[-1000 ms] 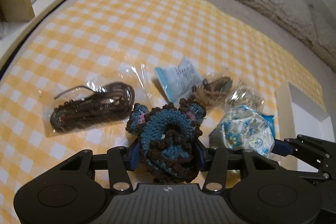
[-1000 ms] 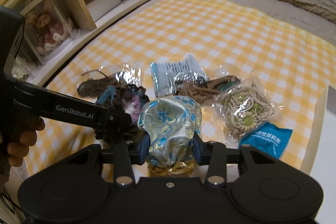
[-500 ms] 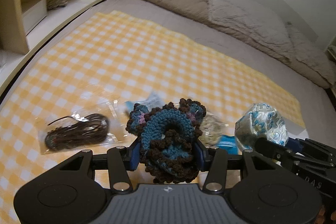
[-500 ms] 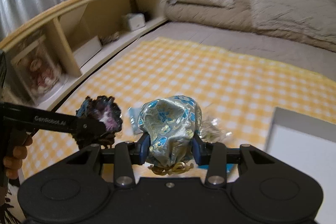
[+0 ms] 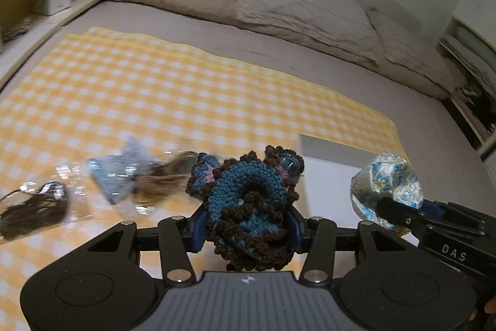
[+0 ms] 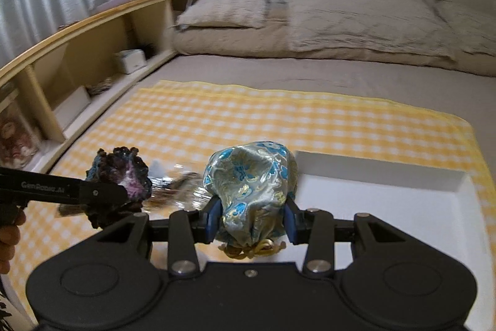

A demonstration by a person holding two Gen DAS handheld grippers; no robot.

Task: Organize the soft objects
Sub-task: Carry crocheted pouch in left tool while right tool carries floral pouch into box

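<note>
Both pieces are lifted clear of the yellow checked cloth (image 6: pixel 279 120), so the step in hand looks like the carry toward the white tray (image 6: pixel 387 207). That tray is the only container in sight; it lies just ahead and to the right of the right gripper (image 6: pixel 251 221), and the part of its floor that shows is bare, though the lower corner is hidden behind the tool. In the left wrist view only a strip of it shows, just beyond the left gripper (image 5: pixel 246 227) and to its right.

The right gripper is clamped on a silky blue-flowered pouch (image 6: pixel 252 191), pads pressing its sides, its gold tie hanging below the jaws. The left gripper is clenched on a crocheted blue and brown scrunchie (image 5: pixel 246 203), which bulges above and below the pads.

The next move, as I judge it, calls for bringing each piece over the tray rim and low enough before letting go, since soft things may cling to the pads or roll.

Left behind on the cloth, ahead and to the left of the left gripper, lie several clear plastic packets (image 5: pixel 124 179), blurred; their contents look like dark and brown cords
</note>
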